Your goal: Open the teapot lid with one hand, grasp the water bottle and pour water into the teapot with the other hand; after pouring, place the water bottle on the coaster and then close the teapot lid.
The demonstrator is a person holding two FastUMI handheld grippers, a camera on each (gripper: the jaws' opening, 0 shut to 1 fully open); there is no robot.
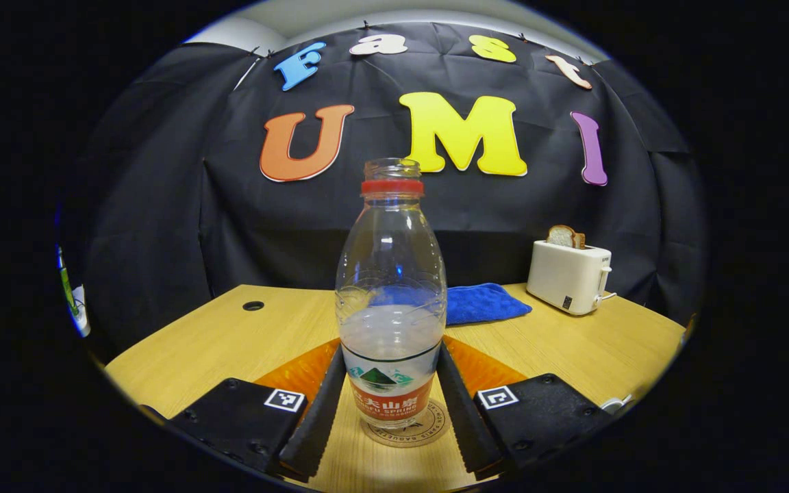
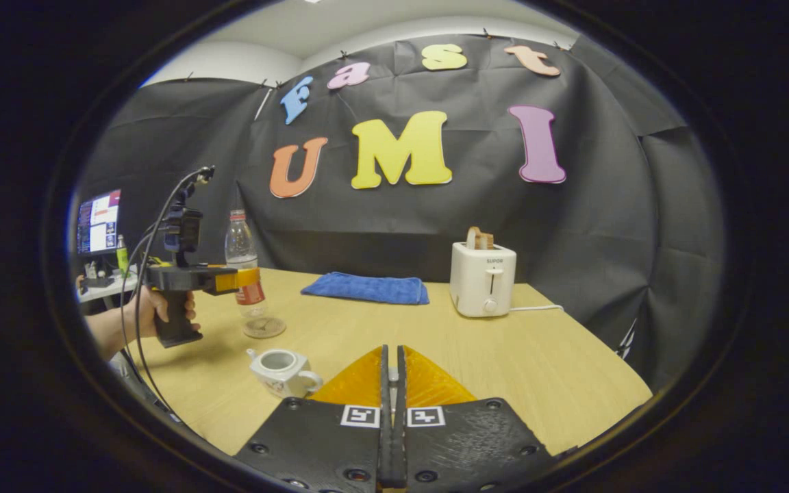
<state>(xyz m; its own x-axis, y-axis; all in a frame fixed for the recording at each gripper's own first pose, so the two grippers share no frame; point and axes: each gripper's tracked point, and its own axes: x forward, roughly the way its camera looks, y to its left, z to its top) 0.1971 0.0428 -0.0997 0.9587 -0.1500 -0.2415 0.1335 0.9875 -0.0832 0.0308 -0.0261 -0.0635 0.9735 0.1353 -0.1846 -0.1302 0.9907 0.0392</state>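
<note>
Setting the water bottle (image 1: 391, 301) on the coaster (image 1: 408, 428) looks like the step in hand. The bottle stands upright on the coaster, uncapped, roughly a third full. The left gripper (image 1: 390, 394) brackets it: one finger on each side of the label band, touching or just off it; I can't tell whether they're pressing. The right gripper view shows the left gripper (image 2: 247, 279) at the bottle (image 2: 244, 270), a hand (image 2: 161, 308) on its grip.

The right gripper (image 2: 392, 383) has its fingers closed together, or nearly; whether anything is pinched there I can't tell, the lid isn't discernible. The teapot (image 2: 283, 371) sits on the desk (image 2: 538, 370) just left of those fingers, mouth open, lid off.

Judgement: pour looks done, bottle placement nearly done. Next move: spread the left fingers wide, back straight off without tipping the bottle. Then the right gripper swings left over the teapot to seat the lid.

Toaster (image 2: 482, 277) and blue cloth (image 2: 367, 287) are well beyond the fingers, out of the path.
</note>
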